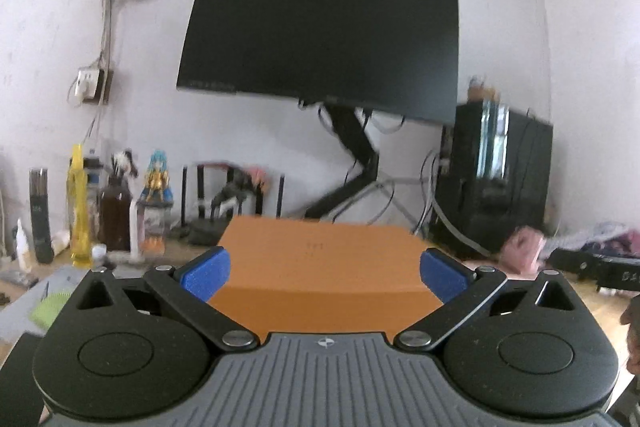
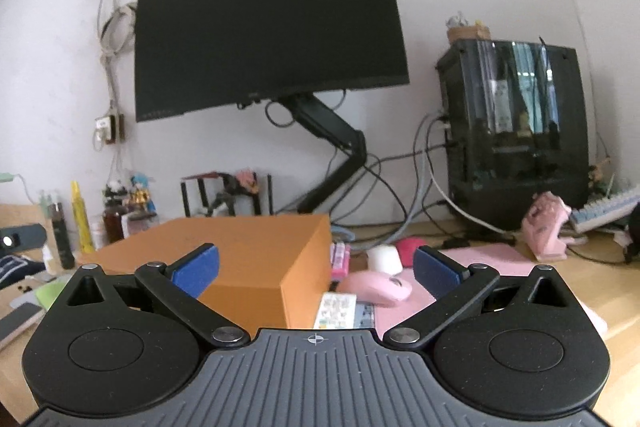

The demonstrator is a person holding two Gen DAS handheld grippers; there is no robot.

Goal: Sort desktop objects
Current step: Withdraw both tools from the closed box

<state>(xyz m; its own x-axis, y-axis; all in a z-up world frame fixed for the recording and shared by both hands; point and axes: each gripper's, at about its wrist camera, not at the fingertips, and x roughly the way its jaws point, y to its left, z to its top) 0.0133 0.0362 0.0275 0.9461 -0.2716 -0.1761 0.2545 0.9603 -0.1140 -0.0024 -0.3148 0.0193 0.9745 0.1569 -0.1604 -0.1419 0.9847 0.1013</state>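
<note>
Orange box [image 1: 324,259]: closed, lying flat on the wooden surface [image 2: 560,291], below the dark monitor [image 2: 264,27] on its arm.
Left gripper [image 1: 324,269]: jaws spread wide, blue pads [image 1: 206,273] flanking the near end of the orange box; whether they touch its sides cannot be told.
Right gripper [image 2: 316,269]: released, jaws apart, nothing between them, hovering over the orange box's right front corner.
Pink mouse [image 2: 378,287]: just right of the orange box, on a pink mat [image 2: 492,257].
White round object [image 2: 385,258]: behind the pink mouse.
Sticker sheet [image 2: 336,311]: at the orange box's front right corner.
Figurines [image 1: 156,187] and bottles [image 1: 80,207]: left of the orange box, by the wall.
PC case [image 2: 516,131]: far right of the orange box, cables trailing from it.
</note>
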